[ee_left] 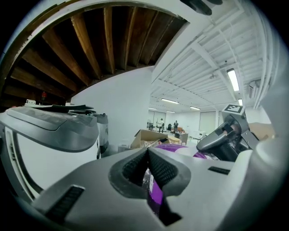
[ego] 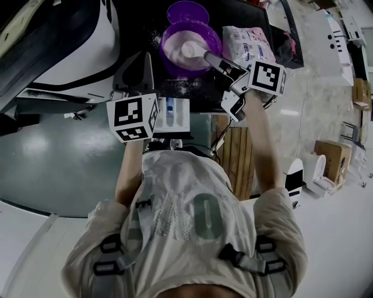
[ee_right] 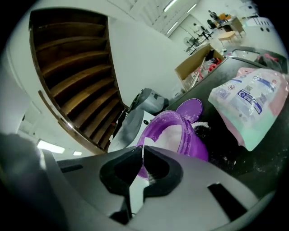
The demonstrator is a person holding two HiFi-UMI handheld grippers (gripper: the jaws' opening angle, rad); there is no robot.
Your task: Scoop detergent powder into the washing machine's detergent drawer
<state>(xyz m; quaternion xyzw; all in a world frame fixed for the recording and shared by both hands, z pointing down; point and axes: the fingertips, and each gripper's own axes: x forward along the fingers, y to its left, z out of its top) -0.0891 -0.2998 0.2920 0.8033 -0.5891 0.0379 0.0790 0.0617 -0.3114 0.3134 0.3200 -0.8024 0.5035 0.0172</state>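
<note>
Firstly, right gripper (ee_right: 142, 151): jaws closed on the thin white handle of the scoop (ego: 195, 50), gripped edge-on between the pads. Scoop bowl lies down in the white detergent powder (ee_right: 171, 135) inside the purple tub (ee_right: 196, 142), handle slanting out over the rim towards the gripper

Left gripper (ee_left: 147, 153): jaws brought together at the tips, nothing between them; only the purple wall of the tub shows through the slit lower down. It is held level, to the left of the tub and short of it, with the right gripper showing at the right edge of its own view

Purple tub: open, upright, on the dark top (ego: 198, 96) of the washing machine, filled well up with powder. Loose white grains are scattered on the dark top around its base

Purple lid (ego: 187, 11): lying flat on the far side of the tub, just beside it

Detergent bag (ego: 247, 43): soft pink-and-white pack with blue print, lying flat to the right of the tub

Detergent drawer (ego: 175, 113): pale tray with a blue insert, pulled out from the machine front, nearer the person than the tub, between the two arms and just beside the left gripper's marker cube (ego: 134, 119)
</note>
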